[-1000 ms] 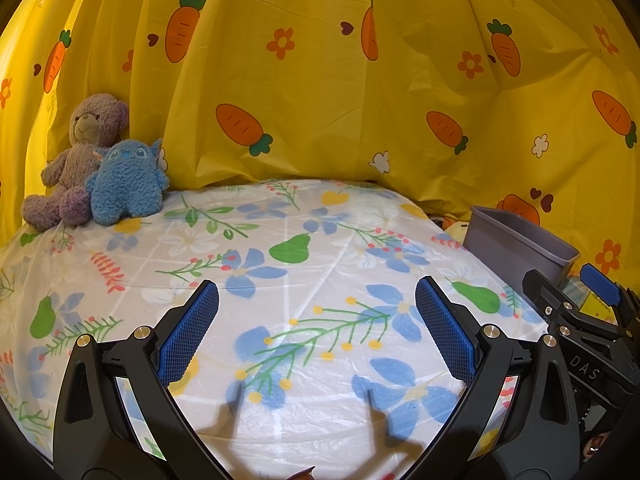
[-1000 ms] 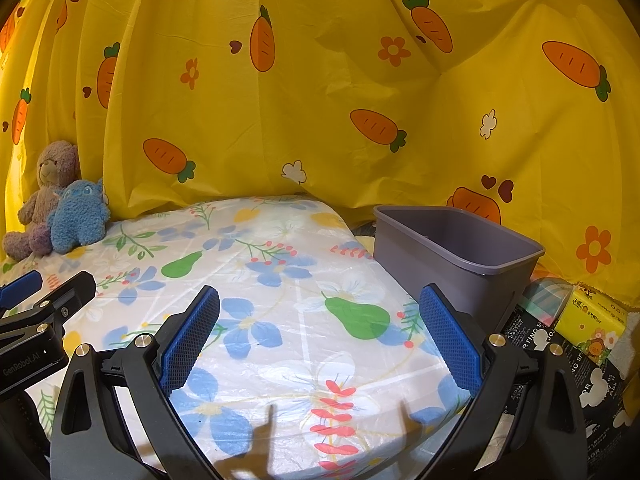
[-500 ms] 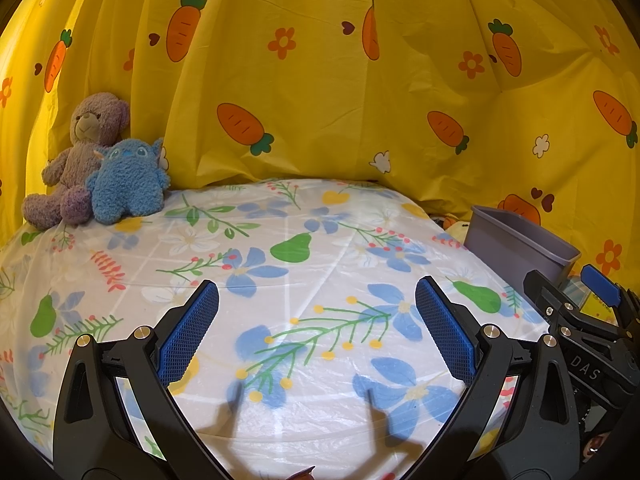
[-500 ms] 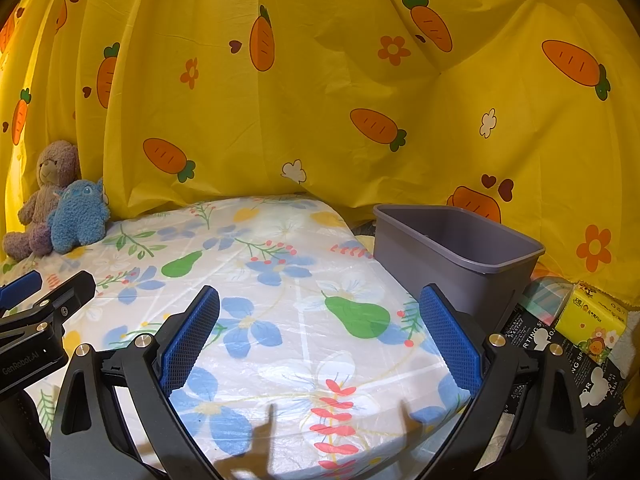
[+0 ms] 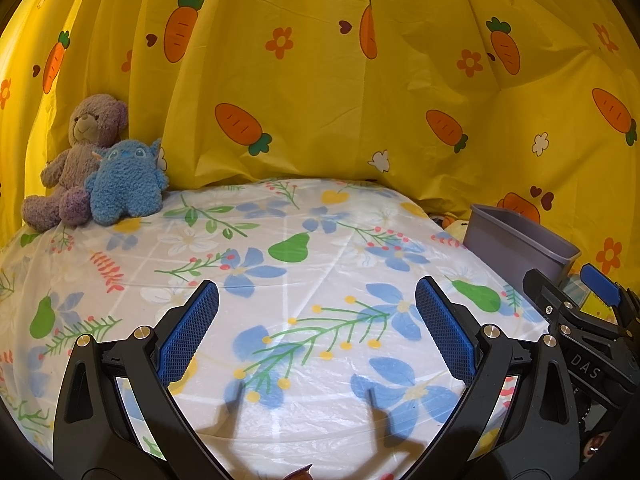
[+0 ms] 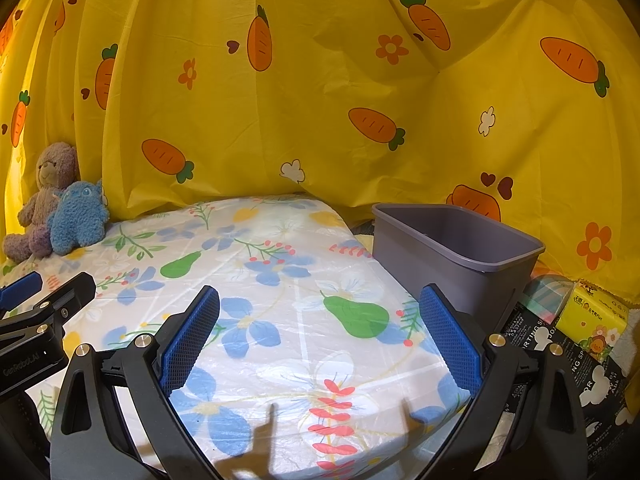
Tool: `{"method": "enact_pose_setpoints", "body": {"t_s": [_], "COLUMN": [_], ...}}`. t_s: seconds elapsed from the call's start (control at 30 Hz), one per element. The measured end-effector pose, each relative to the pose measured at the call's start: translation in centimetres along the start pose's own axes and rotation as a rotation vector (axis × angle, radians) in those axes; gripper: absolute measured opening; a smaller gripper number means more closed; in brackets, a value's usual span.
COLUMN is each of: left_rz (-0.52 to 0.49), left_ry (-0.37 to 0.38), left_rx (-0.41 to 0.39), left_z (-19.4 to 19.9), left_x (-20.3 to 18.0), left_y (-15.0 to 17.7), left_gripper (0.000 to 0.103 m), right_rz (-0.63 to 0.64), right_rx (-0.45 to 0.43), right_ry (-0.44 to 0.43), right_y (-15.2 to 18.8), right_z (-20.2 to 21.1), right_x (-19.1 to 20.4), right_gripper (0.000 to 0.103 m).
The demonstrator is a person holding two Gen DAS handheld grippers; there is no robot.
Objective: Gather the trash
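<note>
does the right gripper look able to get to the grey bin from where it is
Probably yes. The right gripper is open and holds nothing, and the grey bin stands just ahead on its right, beside the table edge. Nothing shows between the right finger and the bin's near wall.

The gray bin [image 6: 456, 252] sits marginally lower and further right in the right wrist view than one second ago. The yellow tissue pack [image 6: 592, 316] beside it shifted likewise.
</note>
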State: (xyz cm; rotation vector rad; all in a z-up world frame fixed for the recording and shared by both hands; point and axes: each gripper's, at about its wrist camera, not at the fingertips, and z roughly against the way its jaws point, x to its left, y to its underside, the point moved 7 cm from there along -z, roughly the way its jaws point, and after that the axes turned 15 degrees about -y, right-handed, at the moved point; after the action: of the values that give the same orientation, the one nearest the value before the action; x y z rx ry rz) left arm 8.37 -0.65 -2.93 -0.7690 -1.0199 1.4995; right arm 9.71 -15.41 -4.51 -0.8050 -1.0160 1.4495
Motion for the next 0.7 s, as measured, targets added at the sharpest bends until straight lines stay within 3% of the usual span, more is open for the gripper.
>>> {"method": "enact_pose_setpoints", "body": {"t_s": [0.7], "left_rz": [-0.01], "left_ry": [0.002], "left_rx": [-0.001], "left_z": [-0.1], "left_x": [-0.66], "left_y": [0.1], "left_gripper": [0.097], "right_rz": [-0.002], "right_rx": [0.0], "right_ry": [0.0], "right_y": [-0.1], "right_z": [-0.07], "right_x": [-0.17], "right_gripper": [0.096]}}
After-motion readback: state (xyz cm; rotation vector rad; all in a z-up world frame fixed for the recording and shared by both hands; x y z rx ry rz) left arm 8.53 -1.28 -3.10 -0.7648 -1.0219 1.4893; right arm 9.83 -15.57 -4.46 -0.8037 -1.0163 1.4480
